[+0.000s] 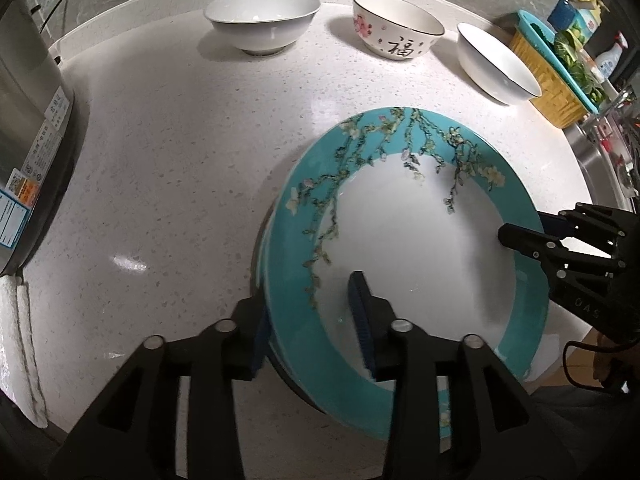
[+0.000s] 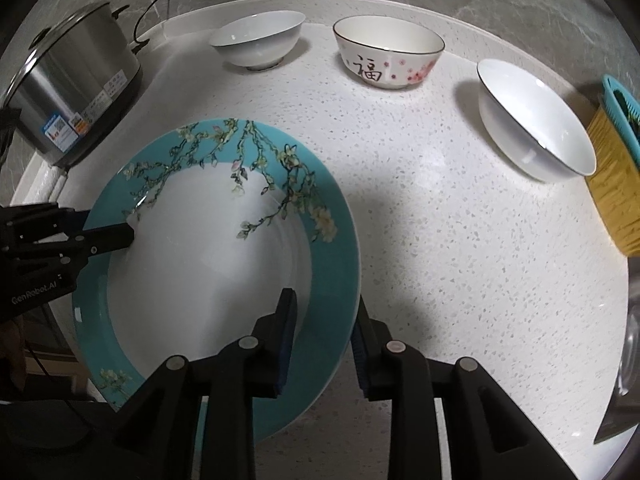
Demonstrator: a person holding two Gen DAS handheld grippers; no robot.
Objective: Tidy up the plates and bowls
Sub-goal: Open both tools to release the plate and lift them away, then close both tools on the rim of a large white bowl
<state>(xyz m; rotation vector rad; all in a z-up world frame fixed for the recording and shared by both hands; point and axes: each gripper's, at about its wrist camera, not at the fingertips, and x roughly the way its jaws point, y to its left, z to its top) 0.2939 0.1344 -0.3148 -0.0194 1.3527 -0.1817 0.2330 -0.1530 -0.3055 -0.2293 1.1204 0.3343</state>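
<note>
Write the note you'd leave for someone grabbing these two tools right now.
Left tool: open, straddling the left rim of the teal blossom plate.
Right tool: open, straddling the plate's right rim, apparently not pinching.
Things: the plate is near the front of the counter. Three bowls stand apart along the back: plain white bowl, flowered bowl, dark-rimmed white bowl.
Done: the plate looks set down.
Left: the bowls, not yet stacked.
</note>
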